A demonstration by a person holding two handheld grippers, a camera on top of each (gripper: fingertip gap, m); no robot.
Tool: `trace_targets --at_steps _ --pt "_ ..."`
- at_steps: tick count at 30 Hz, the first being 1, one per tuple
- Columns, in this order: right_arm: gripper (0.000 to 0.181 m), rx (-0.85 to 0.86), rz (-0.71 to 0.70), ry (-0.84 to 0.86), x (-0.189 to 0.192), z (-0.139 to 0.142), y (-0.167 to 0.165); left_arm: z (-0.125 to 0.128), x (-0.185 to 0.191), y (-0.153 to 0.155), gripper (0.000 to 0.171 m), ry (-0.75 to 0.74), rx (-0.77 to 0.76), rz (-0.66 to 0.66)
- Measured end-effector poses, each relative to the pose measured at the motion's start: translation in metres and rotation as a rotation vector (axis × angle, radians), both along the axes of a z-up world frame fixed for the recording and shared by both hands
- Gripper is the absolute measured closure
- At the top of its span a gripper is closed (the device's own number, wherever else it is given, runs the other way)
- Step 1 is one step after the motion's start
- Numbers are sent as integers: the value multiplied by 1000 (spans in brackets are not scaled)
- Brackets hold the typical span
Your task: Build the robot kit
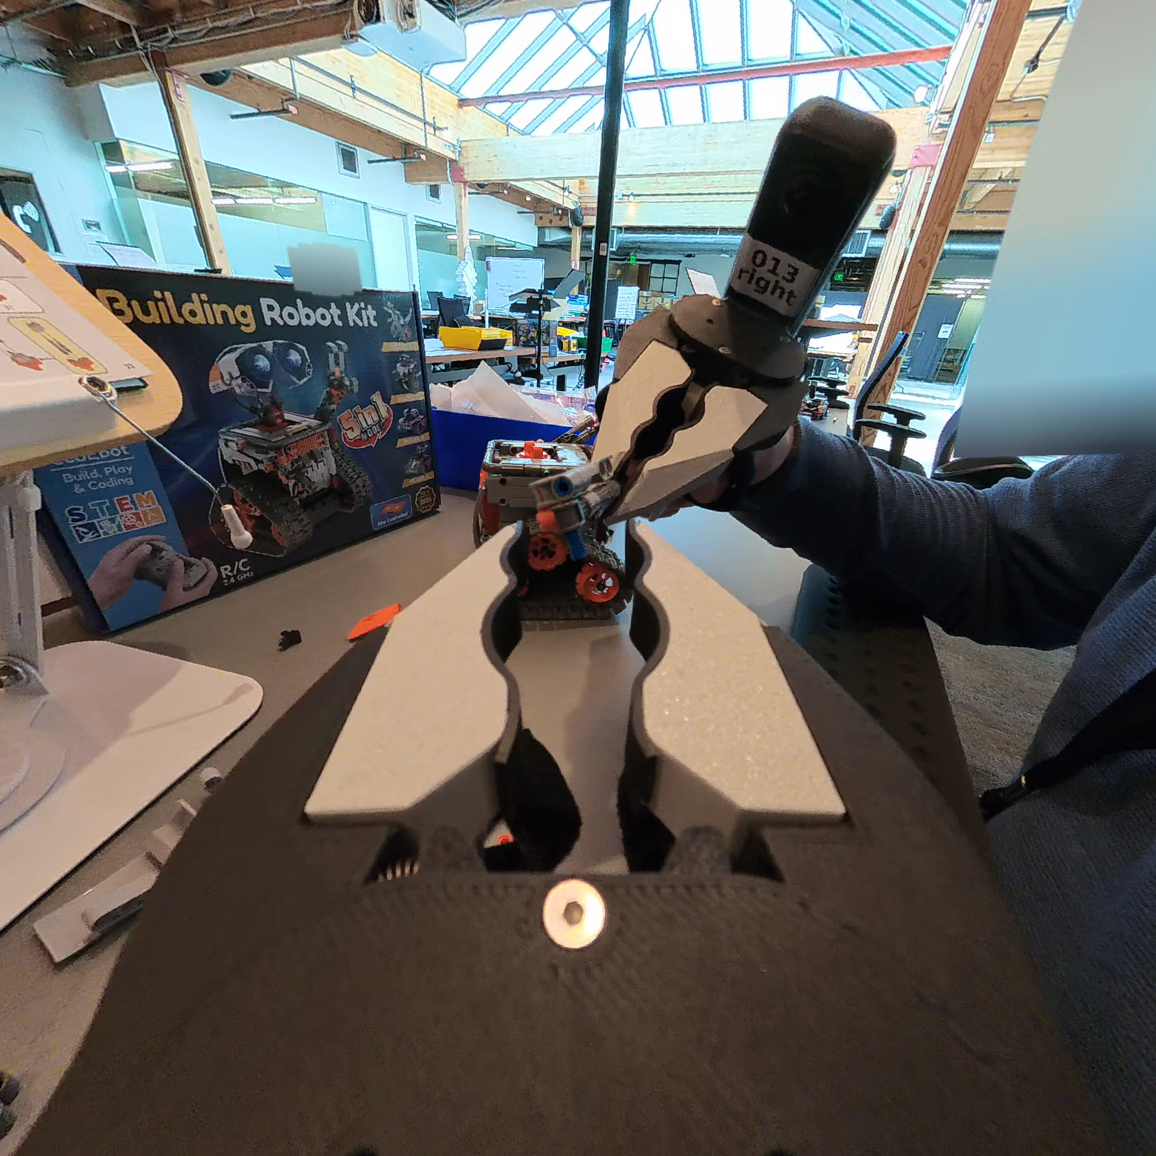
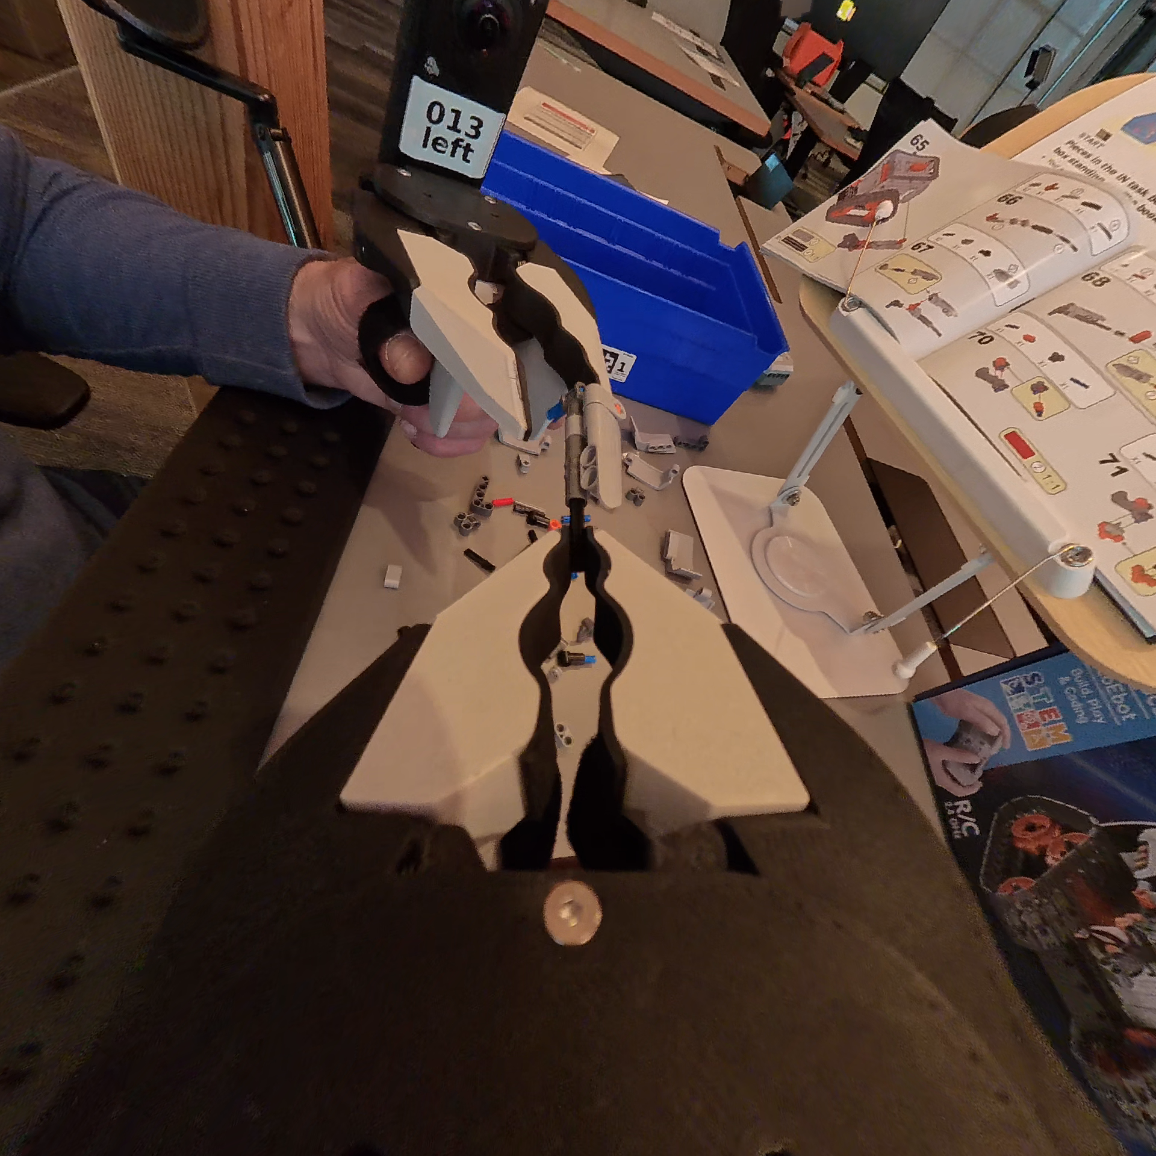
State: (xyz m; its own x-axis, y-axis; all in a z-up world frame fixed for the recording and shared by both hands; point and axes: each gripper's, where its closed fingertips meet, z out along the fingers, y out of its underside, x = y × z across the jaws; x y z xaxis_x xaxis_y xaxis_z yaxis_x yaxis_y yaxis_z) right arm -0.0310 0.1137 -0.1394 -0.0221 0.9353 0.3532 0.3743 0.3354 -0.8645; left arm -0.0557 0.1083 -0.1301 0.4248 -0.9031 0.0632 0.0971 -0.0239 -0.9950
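Note:
My right gripper (image 2: 574,541) is shut on the black lower end of a slim grey rod assembly (image 2: 574,456) with blue pins and a white panel (image 2: 605,438) clipped to it. It holds the assembly in the air above the table. In the left wrist view the right gripper (image 1: 610,494) holds the assembly (image 1: 566,491) just above my left gripper (image 1: 572,538). The left gripper's fingers are apart and empty, and its tips (image 2: 557,400) sit by the assembly's far end. A tracked robot base with orange wheels (image 1: 563,563) stands on the table behind them.
Loose small parts (image 2: 494,507) lie on the grey table. A blue bin (image 2: 657,275) stands behind them. A white book stand (image 2: 750,563) holds an open instruction booklet (image 2: 1001,300). The kit box (image 1: 238,425) stands at the left. An orange piece (image 1: 374,620) lies near it. Left and right tips are no more than a few centimetres apart.

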Motion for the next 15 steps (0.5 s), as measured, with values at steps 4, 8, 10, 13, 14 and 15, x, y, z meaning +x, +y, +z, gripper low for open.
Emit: trace_targets --at_steps 4,8,10,13,14,15 --pt "181 46 3 -8 0 -1 -1 1 1 0 141 19 29 18" --pt "181 105 21 -21 -1 -2 -4 1 6 0 138 29 29 9" --pt "181 185 22 -44 -1 -5 -3 -2 9 -1 138 47 21 -9" --pt "181 354 18 -91 -1 -10 -2 -8 16 -4 137 90 -12 -57" --pt "181 399 17 -107 -2 -12 -2 -12 17 -3 139 122 -15 -53" --pt "181 428 16 -111 -3 -12 -2 -15 17 -1 140 141 -14 -46"
